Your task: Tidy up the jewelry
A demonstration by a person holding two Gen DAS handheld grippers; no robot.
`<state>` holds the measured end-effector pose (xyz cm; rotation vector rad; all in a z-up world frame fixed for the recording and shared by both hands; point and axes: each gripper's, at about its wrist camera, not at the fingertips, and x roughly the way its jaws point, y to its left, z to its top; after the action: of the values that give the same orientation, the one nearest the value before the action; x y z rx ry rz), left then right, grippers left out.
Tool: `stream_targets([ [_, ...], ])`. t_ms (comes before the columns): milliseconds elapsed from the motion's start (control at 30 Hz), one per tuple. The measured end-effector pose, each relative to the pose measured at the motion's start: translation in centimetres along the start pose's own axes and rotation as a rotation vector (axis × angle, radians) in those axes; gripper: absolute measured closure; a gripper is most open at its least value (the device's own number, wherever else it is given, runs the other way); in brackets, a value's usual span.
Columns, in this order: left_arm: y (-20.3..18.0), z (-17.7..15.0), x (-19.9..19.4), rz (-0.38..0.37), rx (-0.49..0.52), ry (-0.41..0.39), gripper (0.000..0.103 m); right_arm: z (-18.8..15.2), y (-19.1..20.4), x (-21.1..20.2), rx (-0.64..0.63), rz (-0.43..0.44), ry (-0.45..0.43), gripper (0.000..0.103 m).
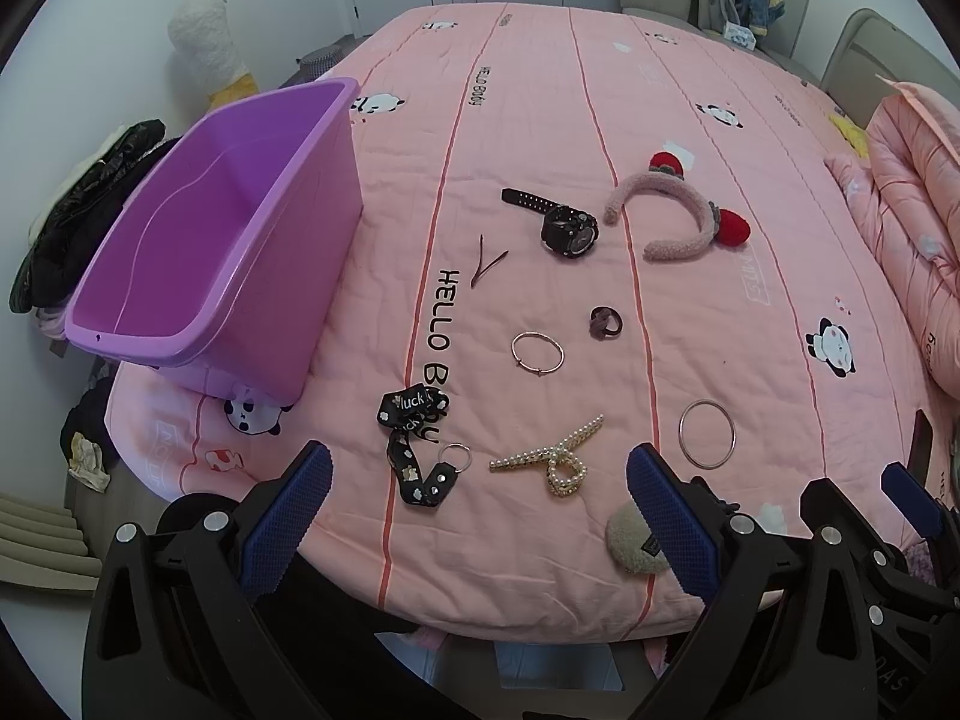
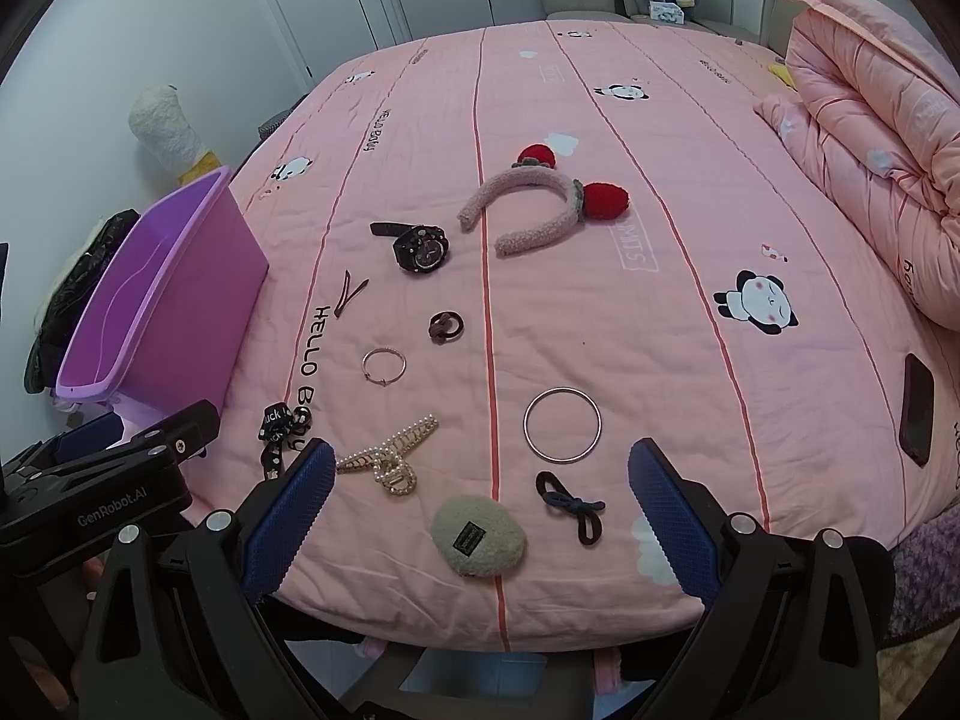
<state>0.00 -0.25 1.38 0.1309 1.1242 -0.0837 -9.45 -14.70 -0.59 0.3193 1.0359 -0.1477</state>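
Both views are taken from low at the foot of the bed (image 1: pixel 540 90), angled down across it; the left one sits further left. The pearl clip (image 1: pixel 549 459) (image 2: pixel 390 459) and bangle (image 1: pixel 707 433) (image 2: pixel 562 425) are shared.

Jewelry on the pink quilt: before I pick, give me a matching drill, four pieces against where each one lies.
Things:
1. watch
2. pearl claw clip
3. large silver bangle
4. bent hairpin

Places:
A. nearest the purple bin
B. beside the fuzzy headband
C. between the open left gripper's fingers in the left wrist view
D. ahead of the open right gripper, just past the dark hair tie

Pairs: 1-B, 2-C, 3-D, 4-A
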Motion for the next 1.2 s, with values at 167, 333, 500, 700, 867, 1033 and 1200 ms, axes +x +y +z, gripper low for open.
stream_targets([
  [167,-0.1,0.1,-0.1,-0.001,-0.001,0.000,0.006,0.0,-0.1,-0.2,0.001,0.000,-0.001,0.009],
  [333,0.2,-0.4,0.4,-0.006,-0.007,0.009,0.006,-0.5,-0.5,0.3,0.011,0.000,0.005,0.009],
  [500,1.2,-1.3,1.9,-0.010,-0.026,0.035,0.006,-1.7,-1.3,1.5,0.026,0.009,0.028,0.009],
  [700,3.1,-2.9,5.2,0.013,-0.053,0.079,0.006,-4.0,-2.6,3.7,0.032,-0.001,0.048,0.009],
  [867,4.1,-4.6,8.0,0.026,-0.051,0.099,0.006,-5.5,-4.2,5.3,0.045,-0.017,0.060,0.009],
  [1033,3.7,-5.9,10.6,-0.002,-0.026,0.126,0.006,-6.3,-6.2,7.1,0.084,-0.013,0.090,0.009],
  [1200,3.1,-6.7,12.7,-0.015,-0.019,0.140,0.006,-6.7,-7.2,9.1,0.084,-0.043,0.118,0.009],
])
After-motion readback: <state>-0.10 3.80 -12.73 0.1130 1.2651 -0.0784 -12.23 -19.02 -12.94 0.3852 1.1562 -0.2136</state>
